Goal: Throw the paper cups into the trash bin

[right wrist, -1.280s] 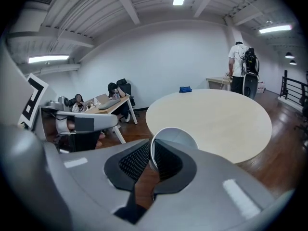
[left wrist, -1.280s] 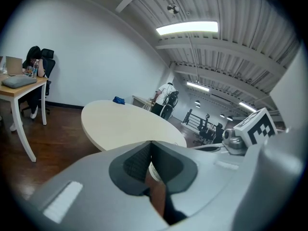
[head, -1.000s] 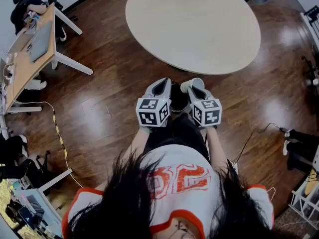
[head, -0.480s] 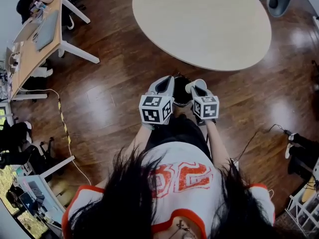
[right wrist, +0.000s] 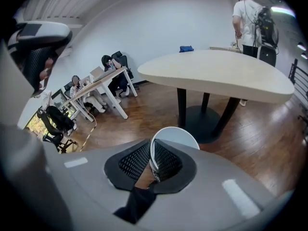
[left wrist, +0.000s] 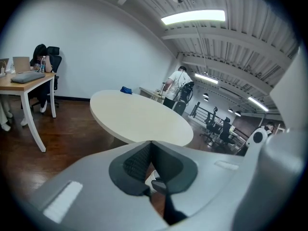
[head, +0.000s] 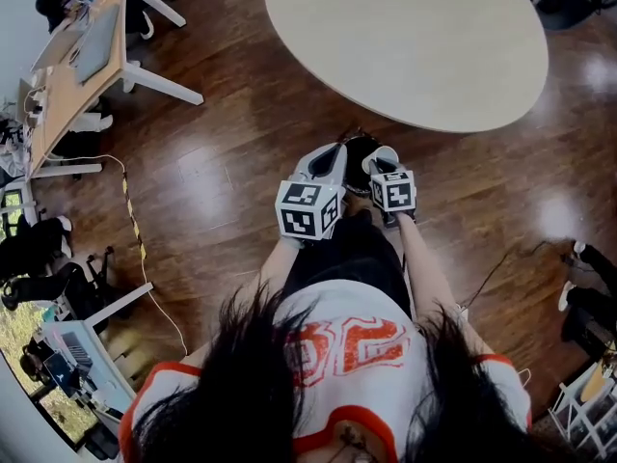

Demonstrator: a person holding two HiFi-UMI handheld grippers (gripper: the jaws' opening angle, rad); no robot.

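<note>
A white paper cup (head: 383,153) hangs with its rim pinched in my right gripper (head: 382,165), which is shut on it. In the right gripper view the cup (right wrist: 175,137) sticks up between the mesh pads (right wrist: 134,160), its wall squeezed thin. My left gripper (head: 332,152) is just to the left, its jaws shut with nothing held; its tips (left wrist: 151,143) meet. Between and under the two grippers sits the dark trash bin (head: 360,149), partly hidden by them. Something small and white (left wrist: 153,178) shows below the left jaws.
A big round beige table (head: 405,37) on dark legs (right wrist: 206,112) stands right beyond the bin. A wooden desk (head: 72,66) with seated people (right wrist: 108,64) is at far left, and a cable (head: 135,230) runs over the wood floor. A person (right wrist: 248,18) stands behind the table.
The right gripper with the cup has drawn closer to the left gripper, above the bin. The table's edge now lies nearer to both. The grip on the cup is the same.
</note>
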